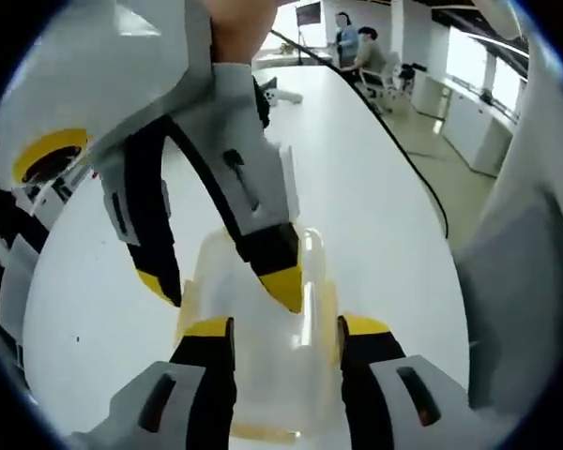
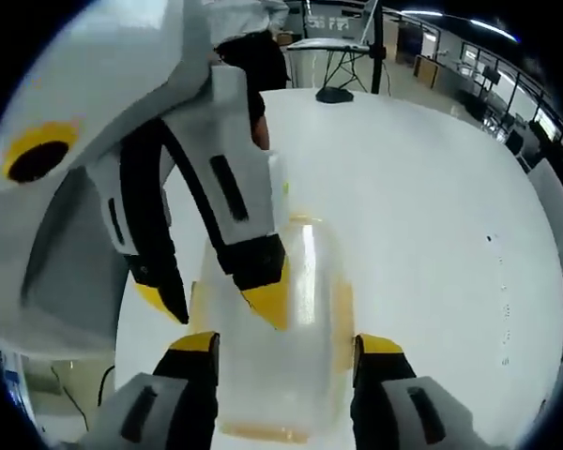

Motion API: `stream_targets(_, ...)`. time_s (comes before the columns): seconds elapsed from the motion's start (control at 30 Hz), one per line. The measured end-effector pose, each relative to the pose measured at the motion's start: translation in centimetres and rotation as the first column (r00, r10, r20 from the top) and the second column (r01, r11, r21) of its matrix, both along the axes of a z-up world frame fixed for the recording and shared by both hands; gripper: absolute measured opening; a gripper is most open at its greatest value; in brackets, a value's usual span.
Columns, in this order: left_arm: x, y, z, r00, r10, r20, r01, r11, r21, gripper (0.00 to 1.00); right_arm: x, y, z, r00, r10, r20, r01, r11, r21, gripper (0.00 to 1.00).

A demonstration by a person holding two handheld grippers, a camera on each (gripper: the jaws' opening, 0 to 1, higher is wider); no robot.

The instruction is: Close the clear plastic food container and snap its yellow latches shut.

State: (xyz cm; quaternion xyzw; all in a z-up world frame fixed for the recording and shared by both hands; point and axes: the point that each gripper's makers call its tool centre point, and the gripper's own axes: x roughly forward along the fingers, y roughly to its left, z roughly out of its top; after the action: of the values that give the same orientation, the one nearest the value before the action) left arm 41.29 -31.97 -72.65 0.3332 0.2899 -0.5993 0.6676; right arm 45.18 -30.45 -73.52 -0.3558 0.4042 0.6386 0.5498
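Evidently light and slippery, the clear rectangular plastic food container with yellow latches (image 1: pixel 263 356) sits mid-table on the white table (image 1: pixel 385 206). Both sets of tongs, the left gripper (image 1: pixel 286 333) and right gripper (image 2: pixel 286 349), stand spread astride it, gripping nothing. Best taken at the stiff yellow latch edges, not the flexing clear walls.

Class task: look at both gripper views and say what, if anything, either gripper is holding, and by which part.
Nothing is visibly clamped. Each gripper, left and right, has its jaws open astride the clear plastic food container on the white table, each straddling an opposite end.

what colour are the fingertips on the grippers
Yellow, on black fingers; clearest in the right gripper view, above the clear container.
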Motion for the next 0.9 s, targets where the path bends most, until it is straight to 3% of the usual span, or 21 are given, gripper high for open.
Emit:
stream_targets(0.07, -0.1, 0.1, -0.2, 0.999, -0.033, 0.035, 0.032, 0.999, 0.018, 0.43, -0.4, 0.0, 0.0, 0.999, 0.046, -0.012, -0.046, 0.999, -0.015, 0.56)
stream_targets(0.23, 0.1, 0.1, -0.2, 0.999, -0.029, 0.044, 0.028, 0.999, 0.017, 0.42, -0.2, 0.2, -0.3, 0.997, 0.078, -0.028, -0.08, 0.995, -0.059, 0.56)
stream_targets(0.43, -0.1, 0.1, -0.5, 0.992, -0.074, 0.098, 0.069, 0.996, 0.047, 0.43, -0.2, -0.1, -0.7, 0.991, 0.065, -0.119, -0.076, 0.993, -0.089, 0.56)
stream_targets(0.8, 0.1, 0.2, -0.5, 0.994, -0.055, 0.095, 0.048, 0.996, 0.069, 0.41, 0.0, 0.2, -1.0, 0.972, 0.059, -0.227, -0.095, 0.984, -0.152, 0.49)
stream_targets(0.9, 0.1, 0.3, -0.6, 0.994, -0.052, 0.098, 0.045, 0.997, 0.068, 0.42, -0.4, 0.2, -0.9, 0.973, 0.071, -0.218, -0.111, 0.978, -0.177, 0.5)
